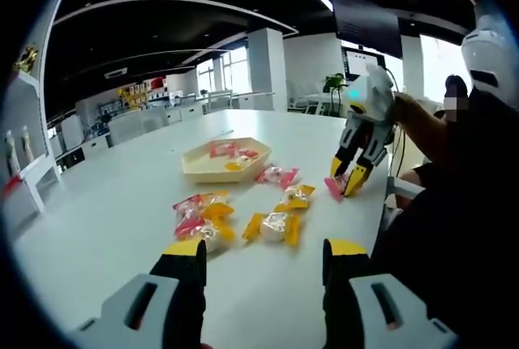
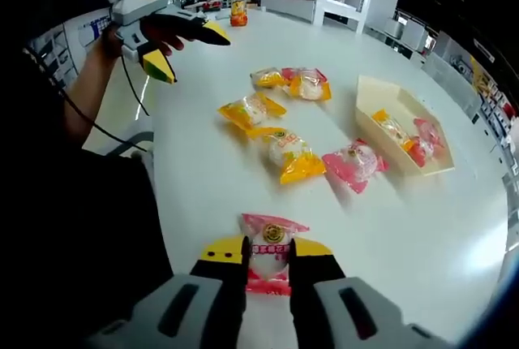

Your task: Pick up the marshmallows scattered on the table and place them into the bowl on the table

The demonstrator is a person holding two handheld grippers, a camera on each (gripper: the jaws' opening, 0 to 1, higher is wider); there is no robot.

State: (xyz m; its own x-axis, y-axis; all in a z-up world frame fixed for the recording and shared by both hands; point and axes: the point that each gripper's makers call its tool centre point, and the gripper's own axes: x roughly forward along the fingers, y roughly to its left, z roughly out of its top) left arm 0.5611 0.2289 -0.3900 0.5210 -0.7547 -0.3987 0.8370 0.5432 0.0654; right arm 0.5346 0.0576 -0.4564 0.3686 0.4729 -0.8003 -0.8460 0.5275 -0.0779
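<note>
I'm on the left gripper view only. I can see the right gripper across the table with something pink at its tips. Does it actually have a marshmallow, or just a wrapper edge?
Observer: In the right gripper view, the right gripper has its jaws closed on the sides of a whole pink marshmallow. Its wrapper shows a round yellow logo.
Operator: Anything on the table that I can't see from here?
Observer: Yes. An orange bottle stands upright at the far end of the table, beyond the left gripper.
</note>
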